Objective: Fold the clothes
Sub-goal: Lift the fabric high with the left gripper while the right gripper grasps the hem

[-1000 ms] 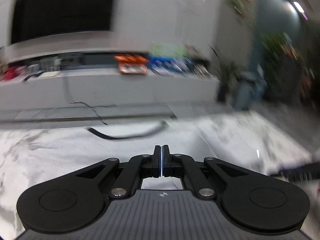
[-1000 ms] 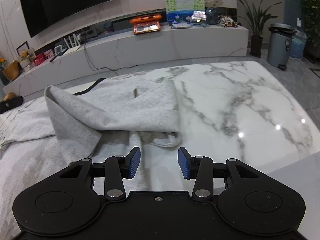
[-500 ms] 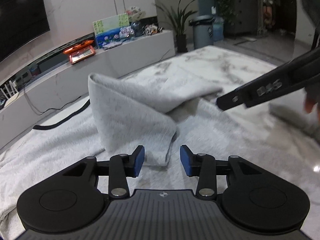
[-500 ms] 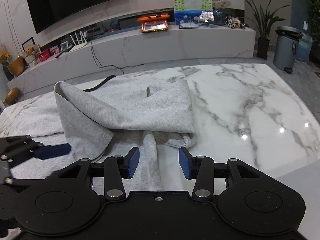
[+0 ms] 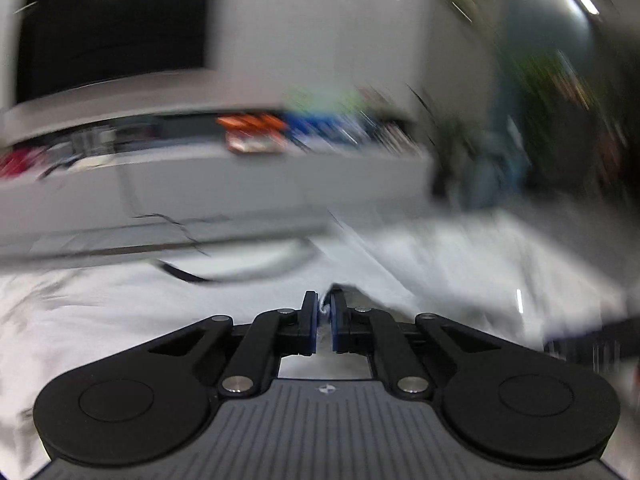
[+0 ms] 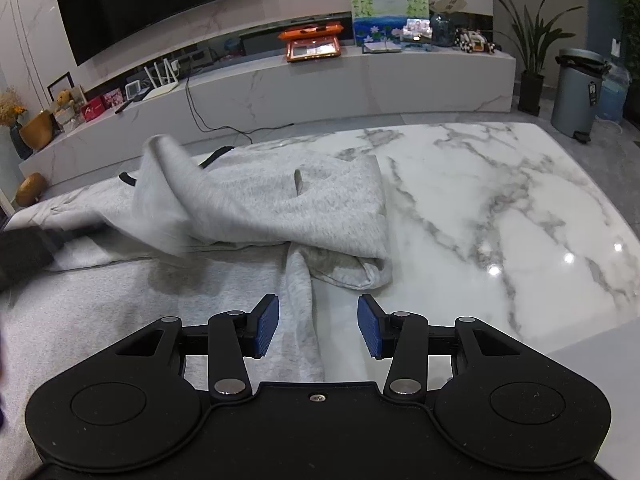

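A light grey garment (image 6: 256, 208) lies rumpled on the white marble table (image 6: 500, 216), one fold lifted and blurred at the left (image 6: 160, 184). My left gripper (image 5: 325, 320) is closing tight on a bit of pale cloth pinched between its blue pads; that view is smeared by motion. It also appears as a dark blur at the left edge of the right wrist view (image 6: 24, 252). My right gripper (image 6: 318, 326) hangs open over a narrow strip of the garment (image 6: 300, 320) that runs between its fingers without touching the pads.
A black trim edge of the garment curves at the far side (image 5: 224, 276). Beyond the table stands a long marble console (image 6: 320, 84) with an orange box and pictures, under a wall screen (image 6: 152, 4). A grey bin (image 6: 576, 92) and a plant stand at the right.
The left gripper went from open in front of the raised fold to closed on cloth, and its view swung towards the screen wall. The raised fold shifted back. The right gripper stayed put.
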`<action>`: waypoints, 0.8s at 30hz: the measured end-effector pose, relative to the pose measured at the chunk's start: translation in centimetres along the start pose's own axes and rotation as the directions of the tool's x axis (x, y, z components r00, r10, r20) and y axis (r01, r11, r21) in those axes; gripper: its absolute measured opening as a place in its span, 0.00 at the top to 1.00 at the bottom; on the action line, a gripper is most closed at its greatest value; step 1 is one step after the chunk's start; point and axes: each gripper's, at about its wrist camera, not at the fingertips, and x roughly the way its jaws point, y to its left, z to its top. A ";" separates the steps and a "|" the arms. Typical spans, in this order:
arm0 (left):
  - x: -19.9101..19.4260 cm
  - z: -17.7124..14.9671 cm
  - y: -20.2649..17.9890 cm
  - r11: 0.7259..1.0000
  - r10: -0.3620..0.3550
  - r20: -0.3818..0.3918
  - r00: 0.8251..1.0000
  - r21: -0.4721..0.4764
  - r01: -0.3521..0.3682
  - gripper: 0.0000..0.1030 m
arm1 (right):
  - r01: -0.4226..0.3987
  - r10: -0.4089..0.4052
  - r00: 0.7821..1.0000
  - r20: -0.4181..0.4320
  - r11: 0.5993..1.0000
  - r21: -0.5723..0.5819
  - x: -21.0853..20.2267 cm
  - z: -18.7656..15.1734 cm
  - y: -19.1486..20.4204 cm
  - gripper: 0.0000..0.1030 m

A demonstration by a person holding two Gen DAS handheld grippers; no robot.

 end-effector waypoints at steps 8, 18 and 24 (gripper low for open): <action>-2.4 0.7 8.4 0.963 0.242 0.043 0.969 -0.134 -0.234 0.95 | -0.006 0.006 1.000 -0.008 1.000 -0.027 0.9 -0.3 1.2 0.59; -1.1 -1.5 11.9 0.936 0.284 -0.108 0.953 -0.183 -0.300 0.95 | -0.046 0.045 0.999 -0.013 0.997 -0.055 1.6 -0.3 3.4 0.59; -4.2 -0.6 12.9 0.916 0.371 0.047 0.928 -0.184 -0.357 0.96 | -0.012 0.013 1.000 0.008 0.995 -0.103 2.8 -0.1 4.6 0.59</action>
